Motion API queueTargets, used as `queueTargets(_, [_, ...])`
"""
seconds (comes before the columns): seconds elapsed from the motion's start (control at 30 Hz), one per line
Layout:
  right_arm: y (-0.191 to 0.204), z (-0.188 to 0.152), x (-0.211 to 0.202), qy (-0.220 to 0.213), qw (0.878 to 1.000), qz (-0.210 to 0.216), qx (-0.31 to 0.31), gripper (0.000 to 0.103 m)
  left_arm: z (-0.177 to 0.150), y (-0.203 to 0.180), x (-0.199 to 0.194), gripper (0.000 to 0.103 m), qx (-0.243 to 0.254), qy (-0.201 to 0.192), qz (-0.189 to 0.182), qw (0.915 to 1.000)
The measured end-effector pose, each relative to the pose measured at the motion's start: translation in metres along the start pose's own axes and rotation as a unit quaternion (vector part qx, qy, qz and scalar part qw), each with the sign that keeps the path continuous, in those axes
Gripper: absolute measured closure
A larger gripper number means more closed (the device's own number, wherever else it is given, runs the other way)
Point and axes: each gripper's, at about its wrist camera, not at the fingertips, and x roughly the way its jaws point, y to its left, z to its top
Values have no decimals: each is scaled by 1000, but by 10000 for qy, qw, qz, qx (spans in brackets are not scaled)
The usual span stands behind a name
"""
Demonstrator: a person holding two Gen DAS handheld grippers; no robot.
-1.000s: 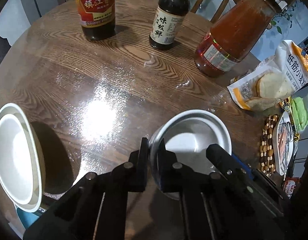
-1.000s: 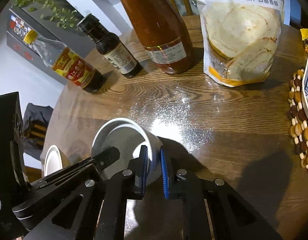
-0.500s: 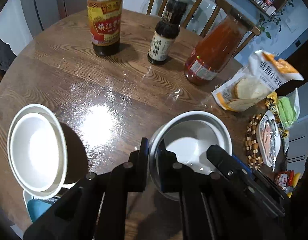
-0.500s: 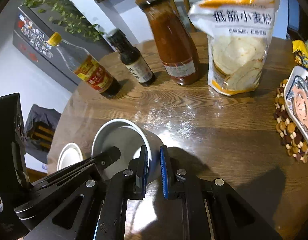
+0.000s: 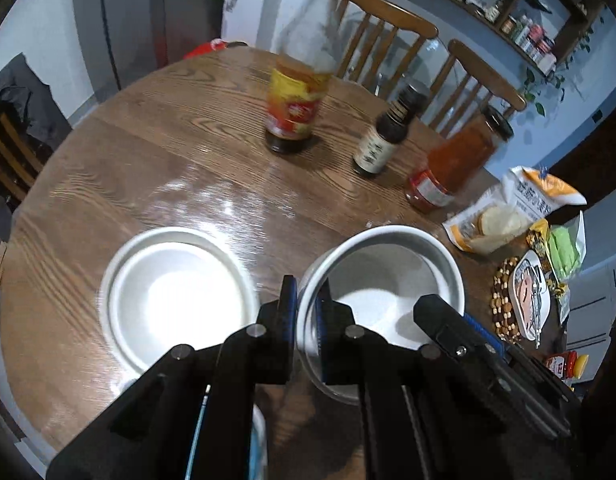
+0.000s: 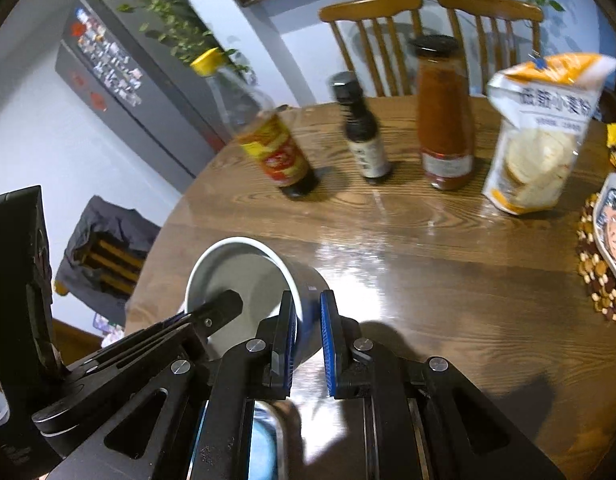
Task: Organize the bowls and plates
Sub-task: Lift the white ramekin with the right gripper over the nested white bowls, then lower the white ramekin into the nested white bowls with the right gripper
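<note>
Above table (image 5: 156,168), both hand-held grippers down-tilted

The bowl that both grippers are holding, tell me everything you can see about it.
The bowl is round and deep, white and smooth inside with a darker grey-blue outer wall and a pale rim; it looks ceramic and empty. It is tipped, mouth toward the left gripper's camera. The left gripper is shut on its near-left rim, one finger inside, one outside. The right gripper clamps the opposite wall the same way. It appears lifted above the wooden table, beside the stacked white dishes.
</note>
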Motion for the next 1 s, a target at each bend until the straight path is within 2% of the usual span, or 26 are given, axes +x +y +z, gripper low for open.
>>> queueTargets(0.23, [51,-5,15,53,9996,143,-226,89,7,55,-23,95,-217,-113,111,9996])
queueTargets(0.47, [90,-16,38,222,9985,289,-398,89,8,101,-28,95,-391,-100,252,9989])
queueTargets(0.73, [97,-34,65,522,9977,265,-333,89,-4,128,-8,95,-457,183,301,9983])
queueTargets(1.0, [88,-47,78,690,9973,198,-176,89,-13,132,9,95,-402,385,310,9980])
